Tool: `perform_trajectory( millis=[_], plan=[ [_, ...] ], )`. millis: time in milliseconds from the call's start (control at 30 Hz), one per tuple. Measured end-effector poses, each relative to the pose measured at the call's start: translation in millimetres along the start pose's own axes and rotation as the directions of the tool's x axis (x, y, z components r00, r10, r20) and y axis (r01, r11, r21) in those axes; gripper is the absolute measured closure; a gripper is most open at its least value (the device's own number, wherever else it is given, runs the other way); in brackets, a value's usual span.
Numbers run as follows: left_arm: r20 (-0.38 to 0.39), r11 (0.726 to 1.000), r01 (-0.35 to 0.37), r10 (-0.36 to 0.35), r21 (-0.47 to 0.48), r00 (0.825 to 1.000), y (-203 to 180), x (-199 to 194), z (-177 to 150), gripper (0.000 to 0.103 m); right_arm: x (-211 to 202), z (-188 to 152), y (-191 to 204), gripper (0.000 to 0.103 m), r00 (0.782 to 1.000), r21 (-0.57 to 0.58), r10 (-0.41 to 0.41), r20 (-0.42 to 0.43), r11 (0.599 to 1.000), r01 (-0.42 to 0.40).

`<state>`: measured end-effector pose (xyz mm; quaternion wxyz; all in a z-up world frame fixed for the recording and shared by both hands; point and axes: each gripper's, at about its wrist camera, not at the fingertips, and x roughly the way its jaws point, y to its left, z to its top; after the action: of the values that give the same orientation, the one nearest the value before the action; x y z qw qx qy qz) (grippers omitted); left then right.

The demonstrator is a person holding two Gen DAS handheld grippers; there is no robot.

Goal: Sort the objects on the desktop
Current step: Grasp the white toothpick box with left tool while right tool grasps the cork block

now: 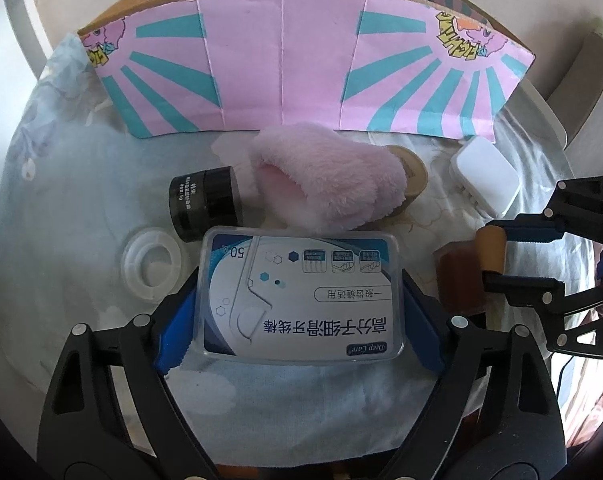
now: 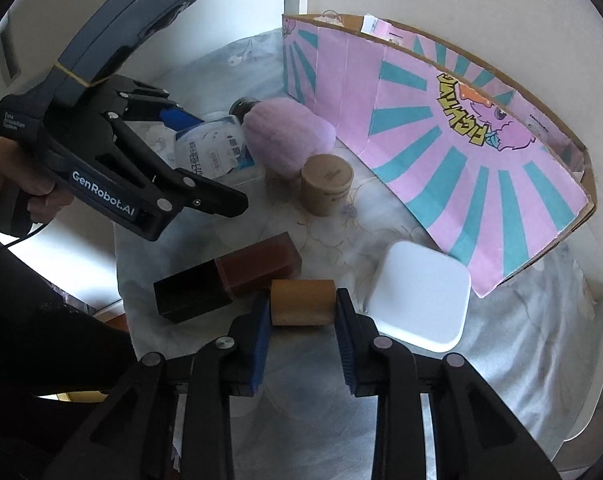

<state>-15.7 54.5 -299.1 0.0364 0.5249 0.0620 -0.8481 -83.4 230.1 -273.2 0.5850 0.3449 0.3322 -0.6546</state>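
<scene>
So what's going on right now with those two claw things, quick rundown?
Left gripper straddling the clear floss-pick box. Right gripper clamped on the tan wooden cylinder. Brown block right beside it, pink fluffy puff just past the box.

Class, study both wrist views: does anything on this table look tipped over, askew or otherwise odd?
Yes. The black jar lies on its side beside the pink fluffy cloth, and a white ring-shaped lid sits loose nearby. The cardboard box wall leans outward, its top edge ragged.

Floss pick box point(image 1: 301, 294) between left gripper point(image 1: 301, 312) blue pads, both touching its sides. Black jar point(image 1: 205, 204) just behind box; white ring point(image 1: 151, 266) beside box, left; pink fluffy cloth point(image 1: 329, 176) behind.
</scene>
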Motion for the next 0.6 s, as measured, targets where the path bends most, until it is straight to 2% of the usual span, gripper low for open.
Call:
perform_trajectory(
  millis=[367, 600],
  plan=[
    [0.013, 1.0, 0.013, -0.013, 0.015, 1.0, -1, -27, 8, 0.016, -21, 13, -7, 0.075, 1.0, 0.083, -0.001, 0.025, 0.997, -0.001],
    [0.051, 0.999, 0.037, -0.038, 0.025, 0.998, 10, -63, 36, 0.016, -49, 41, -6, 0.075, 0.999, 0.115, -0.019, 0.038, 0.993, 0.014]
  ],
)
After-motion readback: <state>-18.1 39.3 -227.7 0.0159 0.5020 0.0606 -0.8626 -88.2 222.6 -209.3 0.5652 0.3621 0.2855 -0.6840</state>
